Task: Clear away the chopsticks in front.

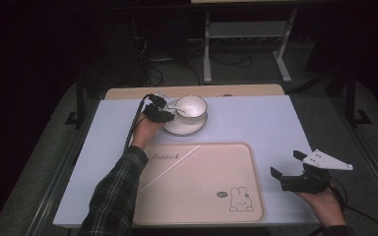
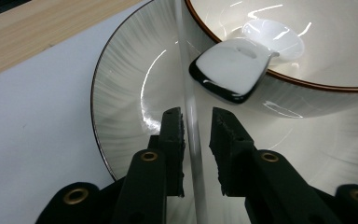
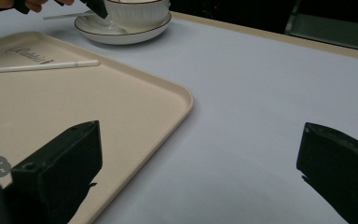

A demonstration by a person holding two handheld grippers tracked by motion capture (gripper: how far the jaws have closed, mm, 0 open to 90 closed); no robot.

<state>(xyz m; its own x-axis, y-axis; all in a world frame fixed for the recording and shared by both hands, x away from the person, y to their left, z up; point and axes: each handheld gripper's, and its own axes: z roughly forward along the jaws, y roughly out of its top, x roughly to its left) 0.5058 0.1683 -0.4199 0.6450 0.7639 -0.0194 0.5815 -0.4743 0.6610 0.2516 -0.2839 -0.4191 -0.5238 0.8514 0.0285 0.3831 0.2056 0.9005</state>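
Left gripper point(image 1: 163, 114), at 11 o'clock of the high view, on the near-left edge of the saucer point(image 1: 174, 128). Jaws narrowed, not fully shut, flanking a thin clear rod point(image 2: 192, 135) that runs upright between them in the left gripper view; a sliver of gap on each side, pads not visibly pressing. Cannot tell what the rod is, or whether it rests on the saucer.

Straight ahead of those jaws, at 1 o'clock in the left gripper view: spoon point(image 2: 230, 70), white, glossy, dark-edged handle end lying over the brown rim of the cup point(image 2: 307, 93). Bowl end of the spoon inside the cup. Cup white, ribbed outside, seated on the saucer. Saucer white with thin dark rim, on the pale blue table cover point(image 1: 256, 123), at 12 o'clock of the tray point(image 1: 211, 172).

Tray beige, rounded corners, rabbit print point(image 1: 240, 199) at its 5 o'clock corner. White stick point(image 1: 170, 167) lying slantwise across the tray's 10 o'clock part.

Right gripper point(image 1: 291, 164), at 4 o'clock of the high view, just off the tray's right edge, well apart from the cup. Jaws spread wide, nothing between them, above bare table cover.

Plaid sleeve point(image 1: 115, 191) on the left forearm, crossing the tray's left edge.
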